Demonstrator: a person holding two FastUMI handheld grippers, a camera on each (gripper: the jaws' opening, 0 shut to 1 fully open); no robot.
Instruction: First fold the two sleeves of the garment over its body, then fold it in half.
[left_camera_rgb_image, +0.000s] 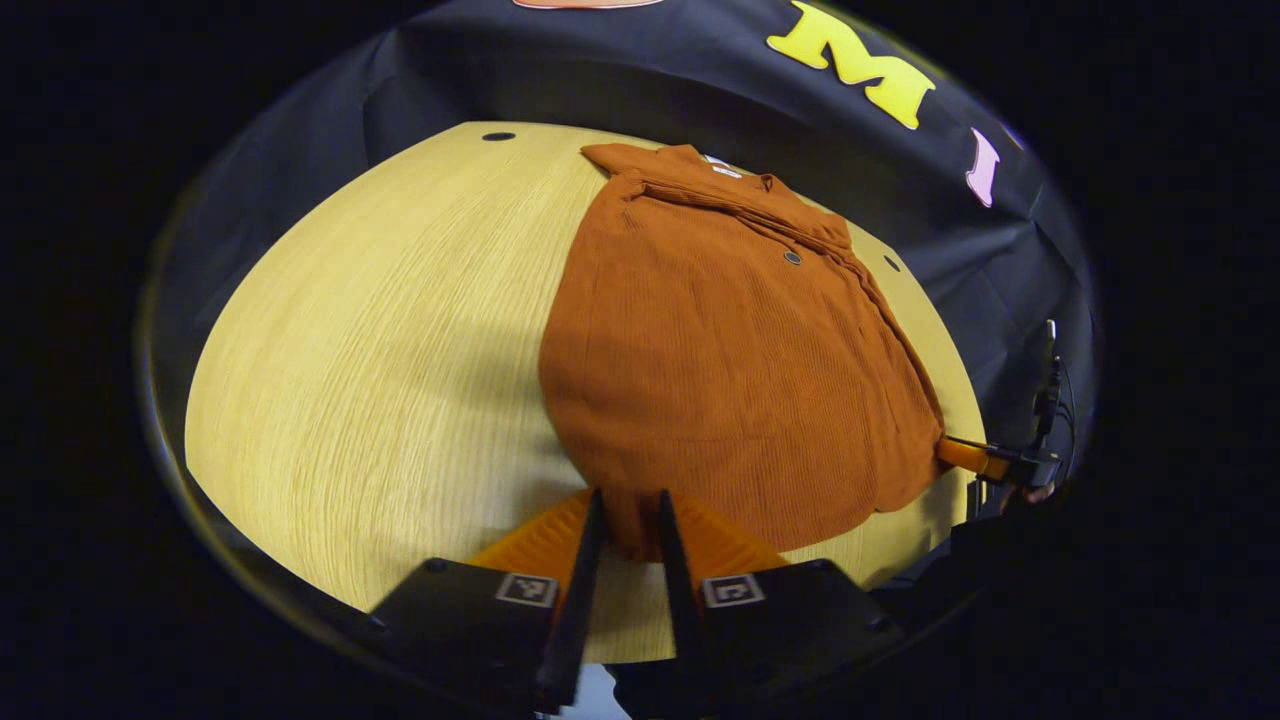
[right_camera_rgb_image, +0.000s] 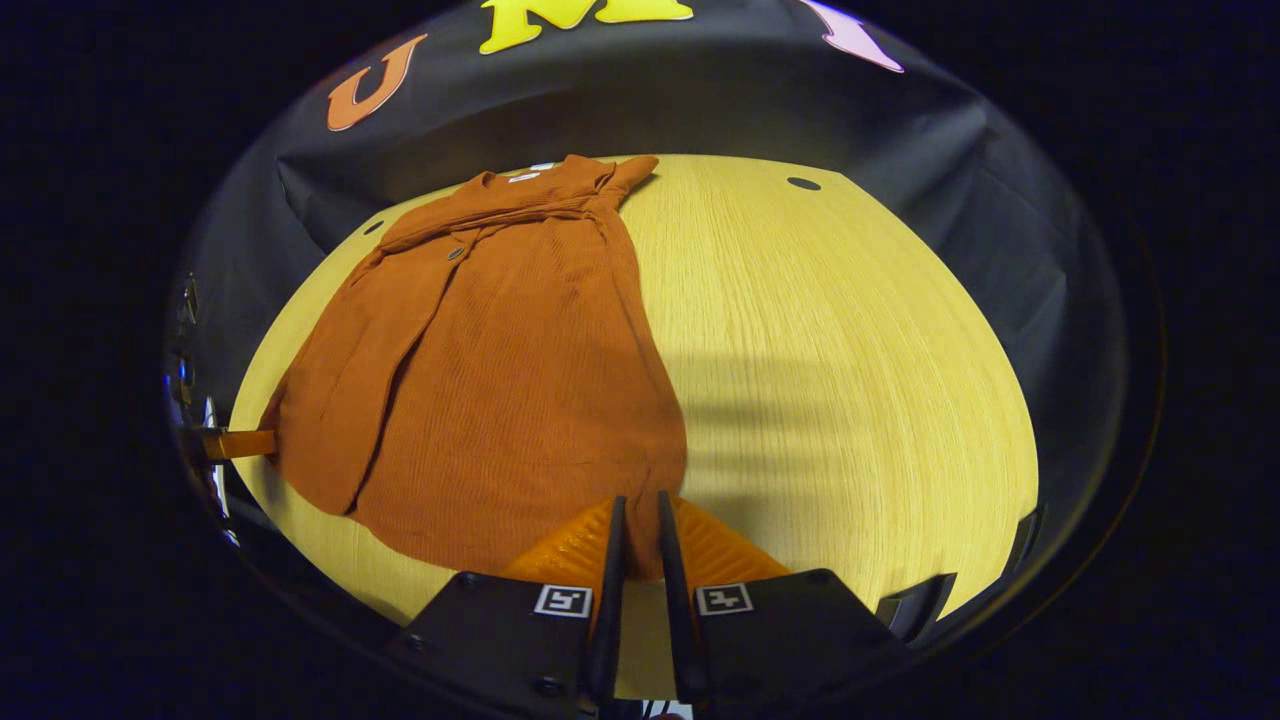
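A rust-orange ribbed garment (left_camera_rgb_image: 720, 360) lies flat on the wooden table (left_camera_rgb_image: 380, 380), collar at the far end, hem toward me. A sleeve (right_camera_rgb_image: 350, 380) lies folded along its body. My left gripper (left_camera_rgb_image: 630, 525) is shut on one hem corner, with cloth pinched between its fingers. My right gripper (right_camera_rgb_image: 640, 535) is shut on the other hem corner of the garment (right_camera_rgb_image: 500, 370). In the left gripper view the right gripper (left_camera_rgb_image: 965, 455) shows at the hem's far right. In the right gripper view the left gripper (right_camera_rgb_image: 240, 443) shows at the left edge.
The table (right_camera_rgb_image: 850, 380) is pale wood with bare surface beside the garment. A small dark hole (left_camera_rgb_image: 497, 136) sits near its far edge. Black cloth walls rise behind the table on all sides.
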